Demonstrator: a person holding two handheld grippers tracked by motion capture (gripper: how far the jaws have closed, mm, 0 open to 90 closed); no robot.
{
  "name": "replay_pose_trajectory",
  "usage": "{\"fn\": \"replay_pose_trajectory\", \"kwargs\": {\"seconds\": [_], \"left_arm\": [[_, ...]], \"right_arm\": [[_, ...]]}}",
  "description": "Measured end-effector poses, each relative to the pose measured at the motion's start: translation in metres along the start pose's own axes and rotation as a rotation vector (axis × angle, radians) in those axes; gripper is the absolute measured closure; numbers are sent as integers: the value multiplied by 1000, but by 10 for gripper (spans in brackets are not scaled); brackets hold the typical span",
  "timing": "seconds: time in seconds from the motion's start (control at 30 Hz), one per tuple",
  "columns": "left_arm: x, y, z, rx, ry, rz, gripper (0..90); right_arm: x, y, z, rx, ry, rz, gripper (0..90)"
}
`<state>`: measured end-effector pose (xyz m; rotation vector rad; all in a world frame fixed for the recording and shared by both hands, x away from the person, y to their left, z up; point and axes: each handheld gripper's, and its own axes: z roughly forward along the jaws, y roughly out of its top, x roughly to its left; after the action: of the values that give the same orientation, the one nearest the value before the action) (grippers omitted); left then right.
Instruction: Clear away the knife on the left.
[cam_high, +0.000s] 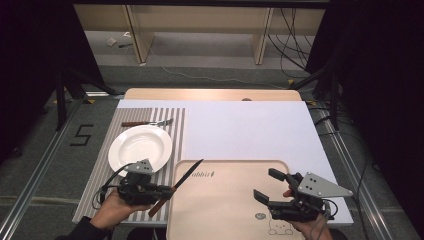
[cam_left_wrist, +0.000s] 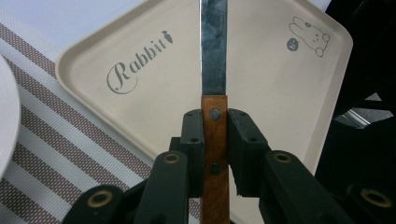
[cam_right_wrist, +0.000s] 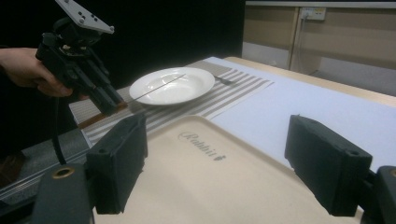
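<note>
A knife with a wooden handle (cam_left_wrist: 215, 140) and a steel blade (cam_left_wrist: 214, 46) is clamped between the jaws of my left gripper (cam_left_wrist: 215, 128). In the high view the left gripper (cam_high: 167, 191) hovers at the left rim of the beige tray (cam_high: 225, 205), and the knife (cam_high: 186, 175) points up and to the right over the tray's corner. My right gripper (cam_high: 265, 184) stands open over the tray's right part with nothing between its pads (cam_right_wrist: 119, 158). The right gripper view looks across at the left gripper (cam_right_wrist: 109, 102) carrying the knife (cam_right_wrist: 156, 87) edge-on.
A white plate (cam_high: 140, 148) rests on a striped placemat (cam_high: 177, 125), with a fork (cam_high: 147, 123) lying beyond it. The placemat and tray sit on a white sheet (cam_high: 245, 130) over the table. The tray (cam_left_wrist: 261, 74) bears the word "Rabbit" and a rabbit drawing.
</note>
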<state>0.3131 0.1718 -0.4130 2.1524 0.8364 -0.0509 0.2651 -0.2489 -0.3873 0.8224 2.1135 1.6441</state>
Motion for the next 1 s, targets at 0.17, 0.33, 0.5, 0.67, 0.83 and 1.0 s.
{"fn": "replay_pose_trajectory", "kwargs": {"seconds": [0.17, 0.33, 0.5, 0.67, 0.83, 1.0], "left_arm": [[-5, 2, 2, -7, -22, -1, 768], [-16, 5, 6, -13, -47, 16, 768], [-20, 6, 9, -11, -59, 20, 768], [-22, 7, 12, 0, -69, 26, 768], [-24, 9, 15, -1, -73, 27, 768], [-26, 11, 20, 8, -78, 35, 768]], "right_arm": [[0, 0, 0, 3, 2, -1, 222], [0, 0, 1, 6, 4, -2, 222], [0, 0, 1, 6, 4, -5, 222], [0, 0, 1, 6, 5, -4, 222], [0, 0, 1, 5, 4, -4, 222], [0, 0, 0, 9, 5, -6, 222]]}}
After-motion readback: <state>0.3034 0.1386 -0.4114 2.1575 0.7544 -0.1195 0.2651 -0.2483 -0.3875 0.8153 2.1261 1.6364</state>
